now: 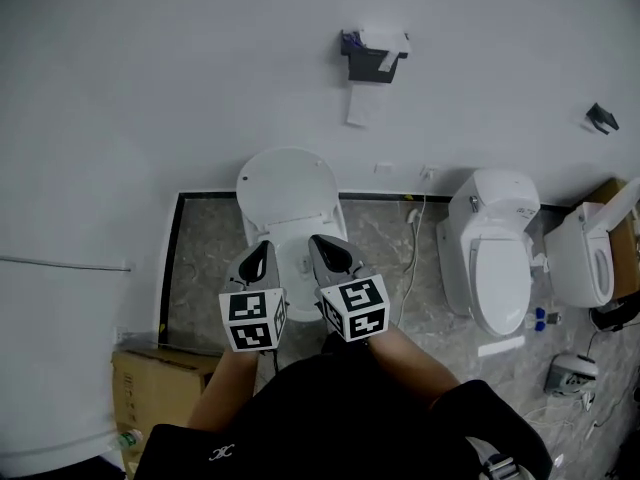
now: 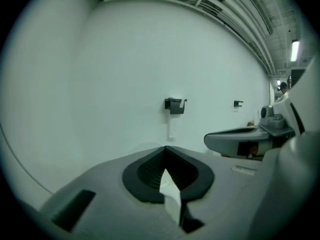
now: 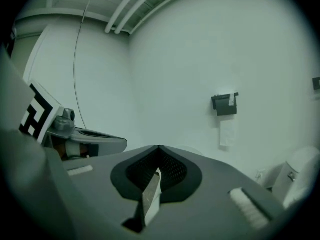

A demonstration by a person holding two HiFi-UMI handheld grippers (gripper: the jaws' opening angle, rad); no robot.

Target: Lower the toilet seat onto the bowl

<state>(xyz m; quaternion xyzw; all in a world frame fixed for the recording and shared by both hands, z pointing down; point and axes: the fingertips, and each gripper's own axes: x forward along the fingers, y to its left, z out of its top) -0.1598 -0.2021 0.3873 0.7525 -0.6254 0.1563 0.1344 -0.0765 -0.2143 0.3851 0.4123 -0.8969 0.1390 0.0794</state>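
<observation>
A white toilet stands straight ahead in the head view, its seat and lid (image 1: pixel 288 186) raised against the wall above the bowl (image 1: pixel 300 273). My left gripper (image 1: pixel 263 249) and right gripper (image 1: pixel 317 240) hover side by side over the bowl's front, pointing at the raised seat and touching nothing. Both are shut and empty. In the left gripper view the jaws meet at the tip (image 2: pixel 165 148), with the right gripper (image 2: pixel 240 139) alongside. The right gripper view shows its jaws closed at the tip (image 3: pixel 159 147) too. The bowl is partly hidden behind both grippers.
A black toilet paper holder (image 1: pixel 375 56) hangs on the wall above the toilet. Two more white toilets (image 1: pixel 495 253) (image 1: pixel 590 256) stand to the right, and a white hose (image 1: pixel 412 258) hangs between. A cardboard box (image 1: pixel 160 383) sits at the lower left.
</observation>
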